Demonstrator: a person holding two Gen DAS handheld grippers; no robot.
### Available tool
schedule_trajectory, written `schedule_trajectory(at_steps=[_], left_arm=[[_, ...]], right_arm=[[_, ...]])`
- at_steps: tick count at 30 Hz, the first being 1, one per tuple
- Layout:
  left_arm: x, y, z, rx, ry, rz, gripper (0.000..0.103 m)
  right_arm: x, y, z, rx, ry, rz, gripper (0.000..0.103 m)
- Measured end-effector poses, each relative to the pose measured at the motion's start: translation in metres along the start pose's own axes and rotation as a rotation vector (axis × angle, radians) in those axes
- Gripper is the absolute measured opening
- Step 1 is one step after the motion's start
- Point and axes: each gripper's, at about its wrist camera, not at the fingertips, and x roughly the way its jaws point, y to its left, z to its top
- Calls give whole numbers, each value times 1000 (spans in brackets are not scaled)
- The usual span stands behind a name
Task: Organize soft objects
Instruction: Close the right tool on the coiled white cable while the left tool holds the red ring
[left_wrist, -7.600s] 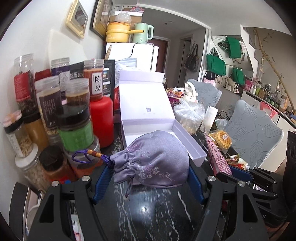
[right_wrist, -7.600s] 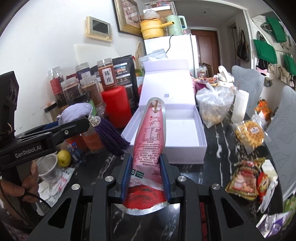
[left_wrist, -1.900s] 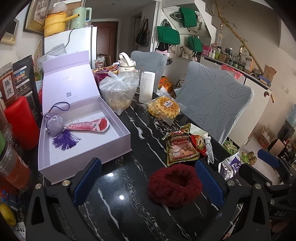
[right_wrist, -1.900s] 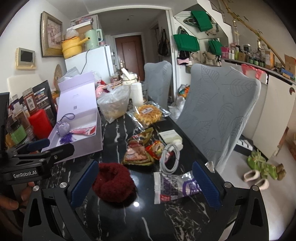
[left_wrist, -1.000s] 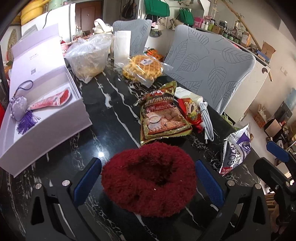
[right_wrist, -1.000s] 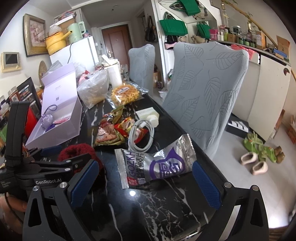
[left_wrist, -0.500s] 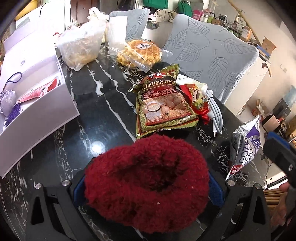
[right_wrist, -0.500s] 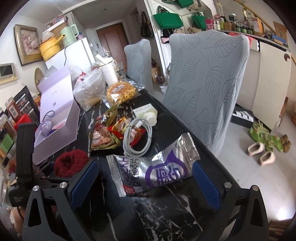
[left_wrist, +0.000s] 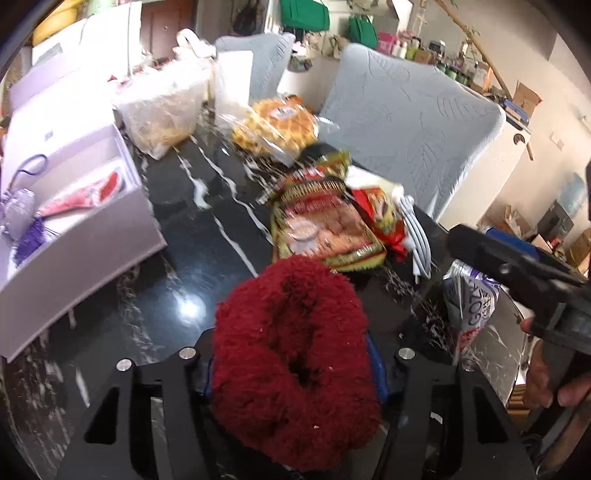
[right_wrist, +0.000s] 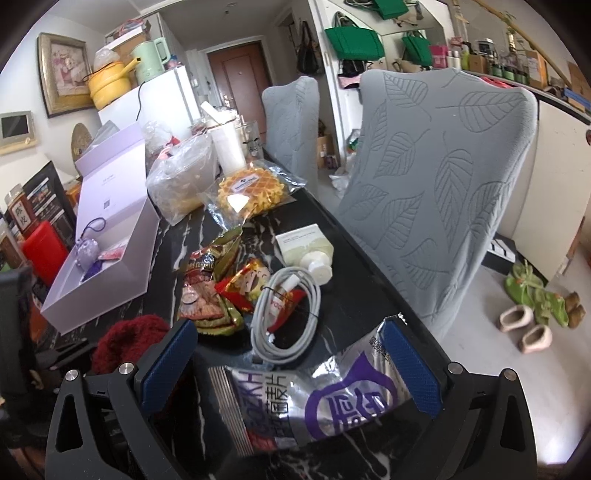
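A dark red fluffy ring (left_wrist: 295, 373) lies on the black marble table (left_wrist: 207, 236), squeezed into a tall narrow shape. My left gripper (left_wrist: 293, 365) is closing its jaws on the ring, and the blue pads press into both sides. The same ring (right_wrist: 129, 339) shows at the lower left of the right wrist view. My right gripper (right_wrist: 288, 328) stands wide open around a silver and purple snack bag (right_wrist: 332, 402), its pads clear of it. The open lilac box (left_wrist: 74, 236) at the left holds a purple sachet (left_wrist: 18, 210) and a pink pouch (left_wrist: 85, 192).
Beyond the ring lie a red and gold snack packet (left_wrist: 325, 225), a coiled white cable (right_wrist: 284, 314), a waffle bag (right_wrist: 247, 192) and a clear plastic bag (right_wrist: 181, 188). Grey leaf-pattern chairs (right_wrist: 443, 177) stand along the table's right edge. Jars (right_wrist: 22, 218) crowd the far left.
The left jaws have come in from wide open and squeezed the red ring narrow. The right gripper has moved forward, so the silver bag now lies between its fingers.
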Motion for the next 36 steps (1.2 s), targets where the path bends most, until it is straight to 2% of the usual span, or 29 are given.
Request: schedule_trajectory(at_steps=[2,12,19,21,23,25,32,35,36], left_arm=[[-4,4,2,3,-10,19,59],[-8,24,9,-51,-5,18,59],[-5,25,10,-58,-1,11,59],[-5,26,10,-60,1,12,59],[-4,28,10,-62,3,16,59],[-3,28,10,-63,7,18,59],[-1,29,9,-65,19,10,59],[-2,29,9,-65,18,14,59],[-2,29,9,-64,16,16,59]], right_arm=[[5,2,3,-13,3,4,103],[21,11,17,-73,-2,36,103],[20,21,24,-117,-47,59,102],[26,20,24,-109,-18,50,94],[37,16,22,-87,29,31,76],[47,9,19,-46,80,6,65],[65,5,11,-30,190,-12,63],[67,6,10,-33,192,-8,46],[66,6,10,-31,193,-3,44]])
